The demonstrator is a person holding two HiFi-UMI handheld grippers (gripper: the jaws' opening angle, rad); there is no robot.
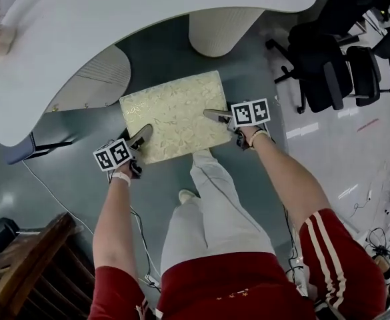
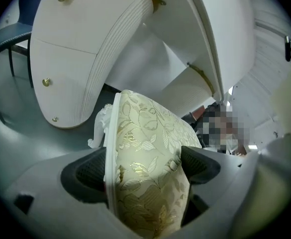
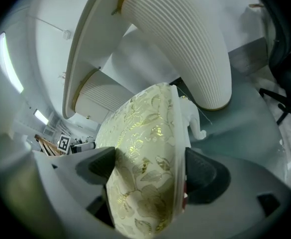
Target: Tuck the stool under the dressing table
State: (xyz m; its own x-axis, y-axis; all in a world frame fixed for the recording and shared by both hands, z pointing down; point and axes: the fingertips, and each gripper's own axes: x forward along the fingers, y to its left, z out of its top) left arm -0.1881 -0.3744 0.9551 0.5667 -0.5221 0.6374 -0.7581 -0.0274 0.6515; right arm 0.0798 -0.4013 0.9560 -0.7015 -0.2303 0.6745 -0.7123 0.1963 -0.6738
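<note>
1. The stool (image 1: 175, 115) is placed before the dressing table (image 1: 115, 19), its far edge just at the tabletop's rim, between the drawer pedestal (image 1: 95, 82) and the ribbed round pedestal (image 1: 225, 29).
2. The near-left corner of the cushion (image 2: 145, 148) is clenched by the left gripper (image 1: 140, 137); the near-right corner is clenched by the right gripper (image 1: 216, 115).
3. Only soft padding is held, so a grip could be lost if the stool is shoved hard.
4. If one side is pushed harder, the stool could be skewed and a carved leg (image 2: 98, 128) knocked against a pedestal.
</note>
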